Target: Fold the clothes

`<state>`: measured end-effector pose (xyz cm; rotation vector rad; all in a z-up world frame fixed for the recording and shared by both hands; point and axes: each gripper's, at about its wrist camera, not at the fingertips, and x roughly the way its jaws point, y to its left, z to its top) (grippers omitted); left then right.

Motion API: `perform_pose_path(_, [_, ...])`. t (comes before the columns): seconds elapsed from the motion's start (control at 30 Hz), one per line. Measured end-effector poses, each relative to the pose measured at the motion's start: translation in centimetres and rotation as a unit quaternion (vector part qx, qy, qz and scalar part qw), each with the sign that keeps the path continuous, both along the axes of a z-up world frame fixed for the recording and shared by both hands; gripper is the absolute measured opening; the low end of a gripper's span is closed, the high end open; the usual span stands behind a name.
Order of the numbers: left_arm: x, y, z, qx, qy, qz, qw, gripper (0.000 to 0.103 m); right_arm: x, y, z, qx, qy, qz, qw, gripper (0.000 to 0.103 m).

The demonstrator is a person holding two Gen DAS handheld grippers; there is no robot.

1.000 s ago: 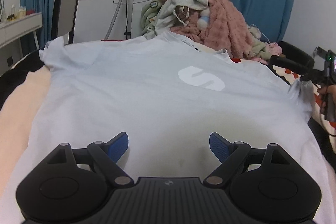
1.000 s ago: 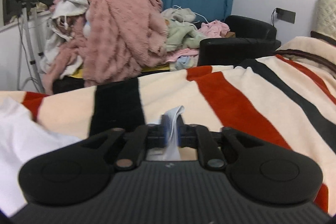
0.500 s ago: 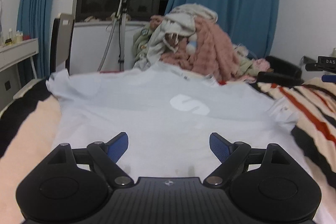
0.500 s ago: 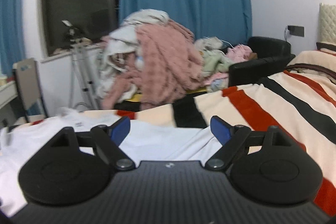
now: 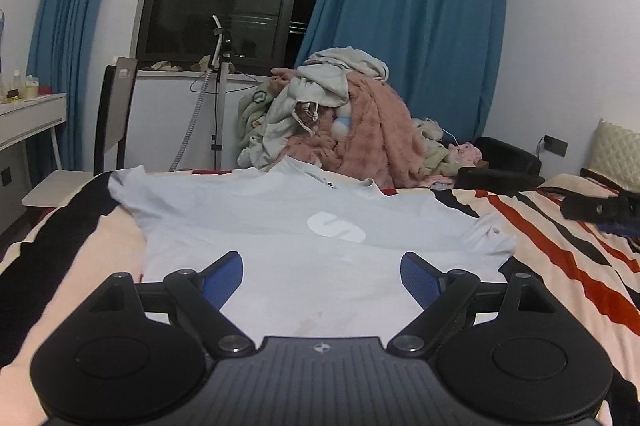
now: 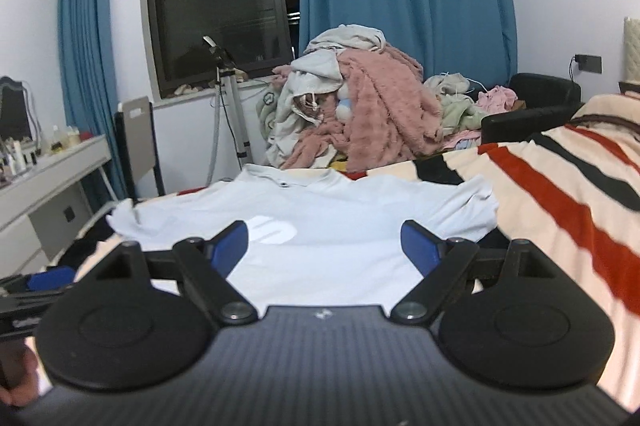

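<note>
Left gripper (image 5: 322, 274): jaws apart, empty.
Right gripper (image 6: 325, 241): jaws apart, empty.
T-shirt (image 5: 288, 222): spread flat on the striped bed (image 5: 560, 246), just ahead of both jaws.
Beyond: clothes pile (image 5: 340, 118), curtains (image 5: 408, 26).
Right view only: desk (image 6: 48, 178), far left.

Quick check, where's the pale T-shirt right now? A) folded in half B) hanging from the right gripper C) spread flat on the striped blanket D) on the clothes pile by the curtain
C: the T-shirt lies spread out on the striped blanket, both sleeves out, and both the left gripper and the right gripper are open with nothing between their fingers.
</note>
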<state>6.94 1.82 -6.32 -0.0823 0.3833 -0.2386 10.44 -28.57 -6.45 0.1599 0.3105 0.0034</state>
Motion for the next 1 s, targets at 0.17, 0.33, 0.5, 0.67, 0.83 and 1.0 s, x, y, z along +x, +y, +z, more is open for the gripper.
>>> perform_pose_path(0.17, [-2.2,1.0,1.3,-0.004,-0.003,-0.003,1.0,0.088,-2.3,1.9,-0.9,-0.032,-0.009,0.007,0.999,0.084])
perform_pose_path(0.33, [-3.5,1.7,1.6,0.007,0.008,0.009,0.9999,0.089,-3.6,2.0,-3.3,-0.006,0.002,0.013,1.0,0.084])
perform_pose_path(0.5, [-3.8,1.3,1.7,0.017,0.004,0.005,0.9998,0.089,-3.4,2.6,-5.4,-0.028,0.005,0.013,1.0,0.084])
perform_pose_path(0.67, [-3.8,0.5,1.5,0.031,0.007,0.004,0.9995,0.094,-2.9,2.1,-6.0,-0.015,0.01,0.003,1.0,0.084])
perform_pose_path(0.83, [-3.3,-0.2,1.0,0.041,0.019,0.004,0.999,0.102,-3.0,1.3,-5.9,-0.008,0.007,-0.013,1.0,0.084])
perform_pose_path(1.0, [-3.0,-0.8,0.5,0.045,0.025,-0.001,0.9987,0.103,-3.3,1.7,-5.6,-0.024,-0.005,-0.006,1.0,0.084])
